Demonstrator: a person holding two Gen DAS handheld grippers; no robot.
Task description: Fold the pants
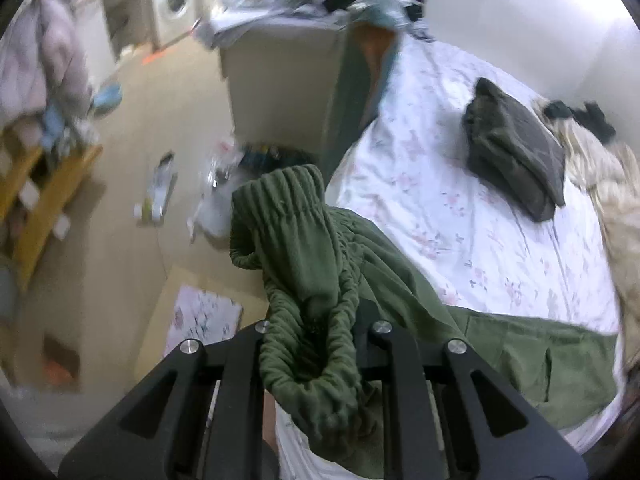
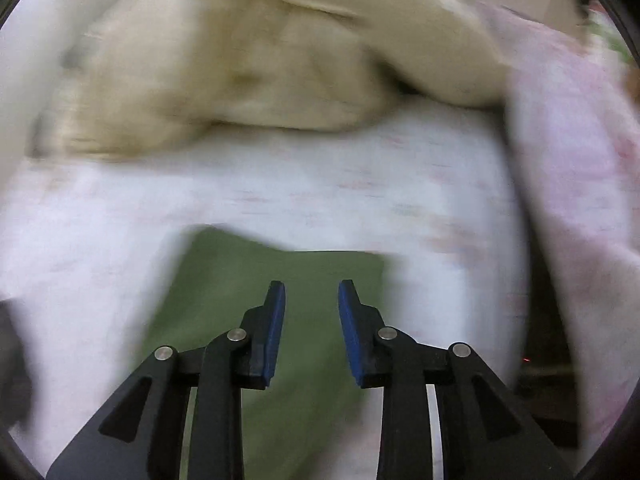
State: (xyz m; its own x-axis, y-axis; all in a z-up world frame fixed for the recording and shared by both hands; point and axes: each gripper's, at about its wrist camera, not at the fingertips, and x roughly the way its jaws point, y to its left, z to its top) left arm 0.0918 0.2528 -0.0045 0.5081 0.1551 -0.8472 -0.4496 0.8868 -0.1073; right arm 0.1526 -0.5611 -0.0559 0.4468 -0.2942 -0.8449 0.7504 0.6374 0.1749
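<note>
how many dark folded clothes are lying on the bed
1: a dark grey folded garment lies on the floral sheet, near the far side of the bed. Small black items beyond it are not folded. More may be hidden under the beige blanket.

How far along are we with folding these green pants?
Early. Done: one end of the green pants lies flat on the bedsheet, and the right claw stands open above it, gripping nothing. In hand: the left claw is shut on the bunched waistband. Left: no neat fold shows yet, so spreading and folding remain.
</note>
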